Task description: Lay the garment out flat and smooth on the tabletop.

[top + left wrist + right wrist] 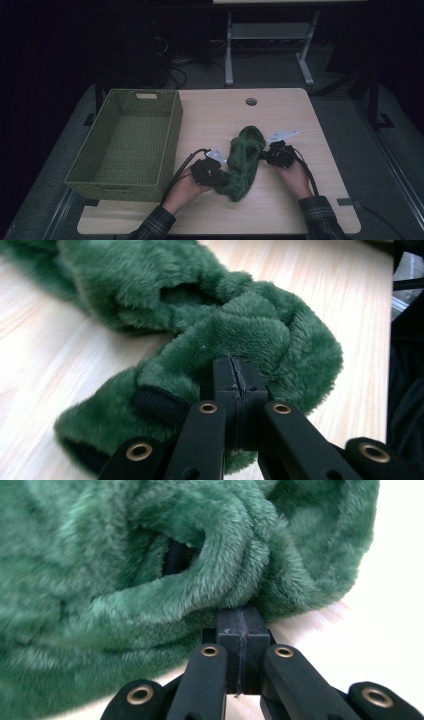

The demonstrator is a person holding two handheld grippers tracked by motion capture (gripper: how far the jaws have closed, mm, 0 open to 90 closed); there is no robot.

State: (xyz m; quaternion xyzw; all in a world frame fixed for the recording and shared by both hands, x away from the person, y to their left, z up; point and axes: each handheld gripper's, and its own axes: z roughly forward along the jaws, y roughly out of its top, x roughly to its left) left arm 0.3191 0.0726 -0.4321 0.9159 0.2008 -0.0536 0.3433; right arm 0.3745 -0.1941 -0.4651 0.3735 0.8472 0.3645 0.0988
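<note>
Left gripper (220, 167): in its own view the two black jaws (235, 390) stand fully pressed together, only a thin seam between the pads, with the tips buried against the pile of the green fleece garment (225, 325). Whether any cloth is pinched in the seam cannot be told; fabric lies against and around the tips. Right gripper (267, 154): its own view shows the same, jaws (240, 630) closed flat on one another and the tips pushed in under a thick fold of the garment (150, 580); a pinch cannot be confirmed here either.

The high view gives the layout that the close views lack. The garment (244, 160) lies bunched in a long heap on the light wooden table (210, 115), right of centre, running from near the person's edge toward the middle. The left hand (192, 182) holds its gripper at the heap's near left end, the right hand (295, 175) holds its gripper at the heap's right flank, further up. A green woven basket (125, 145) stands at the left of the table, apart from the garment. A round hole (251, 101) sits in the tabletop near the far edge.

The left gripper view adds a dark ribbed cuff (160, 402) just left of the jaws. The right gripper view adds a dark opening (175, 557) among the folds.
</note>
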